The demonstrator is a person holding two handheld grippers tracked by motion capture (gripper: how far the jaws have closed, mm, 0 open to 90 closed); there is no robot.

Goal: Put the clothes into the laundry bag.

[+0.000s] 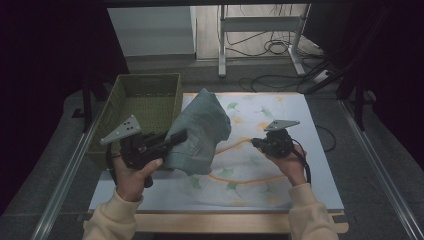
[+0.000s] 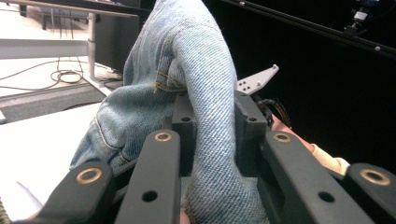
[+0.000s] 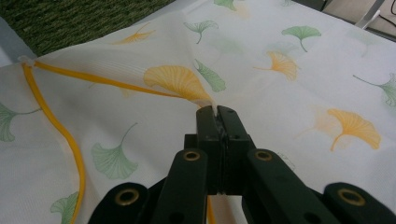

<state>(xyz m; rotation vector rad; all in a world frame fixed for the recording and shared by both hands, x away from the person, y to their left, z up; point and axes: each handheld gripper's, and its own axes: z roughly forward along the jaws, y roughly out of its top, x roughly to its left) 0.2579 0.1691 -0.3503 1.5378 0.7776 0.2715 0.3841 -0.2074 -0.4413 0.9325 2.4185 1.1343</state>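
Note:
A light blue denim garment (image 1: pixel 200 132) hangs bunched above the table's left middle. My left gripper (image 1: pixel 181 136) is shut on a fold of it; in the left gripper view the denim (image 2: pixel 196 84) rises between the two black jaws. A white mesh laundry bag (image 1: pixel 245 165) with a ginkgo-leaf print and a yellow-orange zipper line lies on the table. My right gripper (image 1: pixel 256 143) is shut on the bag's edge; in the right gripper view the pinched mesh (image 3: pixel 187 84) lifts into a small peak at the right gripper's (image 3: pixel 216 111) tips.
A green woven basket (image 1: pixel 120 107) stands at the table's back left, next to the denim. The white table (image 1: pixel 125 192) has a wooden front edge. Beyond the table are a metal stand and cables on the floor, with dark curtains at both sides.

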